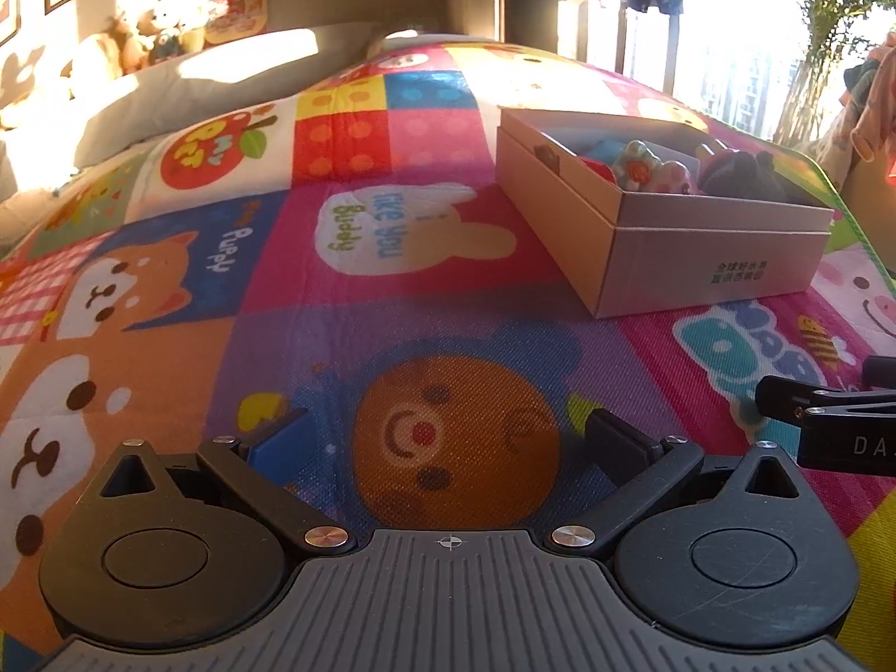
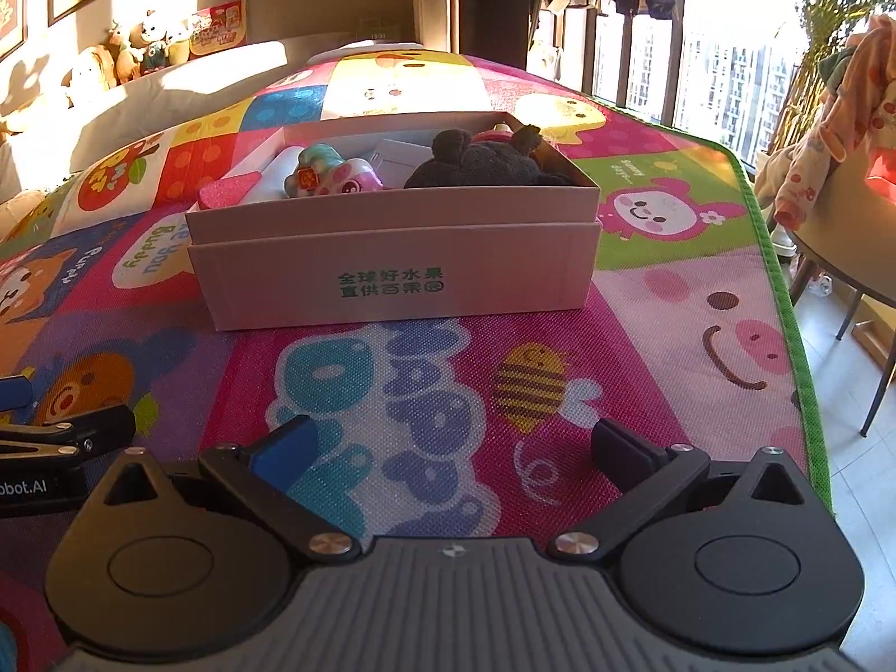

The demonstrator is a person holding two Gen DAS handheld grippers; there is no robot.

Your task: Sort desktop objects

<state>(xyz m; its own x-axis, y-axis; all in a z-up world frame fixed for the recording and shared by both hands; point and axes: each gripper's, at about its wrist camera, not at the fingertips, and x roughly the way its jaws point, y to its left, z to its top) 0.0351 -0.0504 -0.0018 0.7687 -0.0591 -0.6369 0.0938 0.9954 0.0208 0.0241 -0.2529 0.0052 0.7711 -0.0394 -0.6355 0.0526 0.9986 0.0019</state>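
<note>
Both grippers, left (image 1: 448, 437) and right (image 2: 451, 448), are held apart, empty | soft black plush toy (image 2: 476, 165) is seen inside white cardboard box (image 2: 392, 269) | judged light, squashable, best pinched mid-body.

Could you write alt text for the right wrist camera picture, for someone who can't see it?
An open cardboard box printed with green characters sits on a bright cartoon play mat, holding a dark plush toy and a pastel toy figure. In the foreground the right claw is open and empty above the mat, with the left claw's tip at the left edge.
</note>
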